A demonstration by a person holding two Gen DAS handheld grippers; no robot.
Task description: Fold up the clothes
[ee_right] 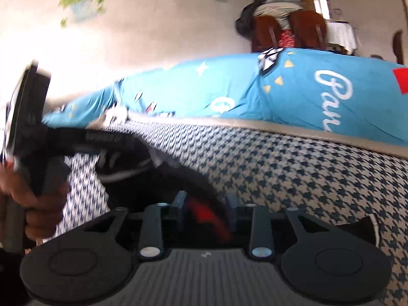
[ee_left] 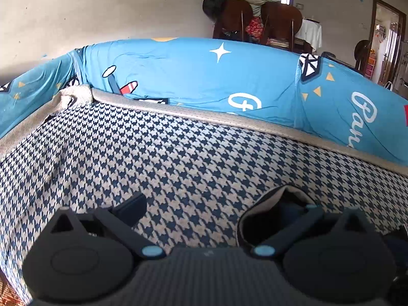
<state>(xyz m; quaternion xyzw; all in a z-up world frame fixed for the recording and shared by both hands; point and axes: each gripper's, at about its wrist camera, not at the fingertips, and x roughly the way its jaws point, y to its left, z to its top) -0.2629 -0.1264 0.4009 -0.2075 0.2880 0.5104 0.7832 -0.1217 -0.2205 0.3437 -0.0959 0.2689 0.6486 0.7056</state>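
Note:
A dark garment (ee_right: 176,178) with a red patch (ee_right: 204,211) rises in a bunch from the houndstooth cloth (ee_right: 280,168). It fills the gap of my right gripper (ee_right: 206,201), whose fingers close in on it from both sides. A dark printed band (ee_right: 102,135) of it stretches left toward the other gripper's body (ee_right: 25,109), held in a hand (ee_right: 38,199). In the left wrist view my left gripper (ee_left: 221,204) stands wide open over the houndstooth cloth (ee_left: 204,153). A fold of the dark garment (ee_left: 275,204), grey inside, hangs over its right finger (ee_left: 313,210).
Behind the houndstooth cloth's beige hem (ee_left: 229,117) lies a bright blue printed duvet (ee_left: 204,76). Beyond it stand two brown chairs (ee_left: 255,23) piled with clothes against a pale wall. A doorway (ee_left: 385,38) opens at the far right.

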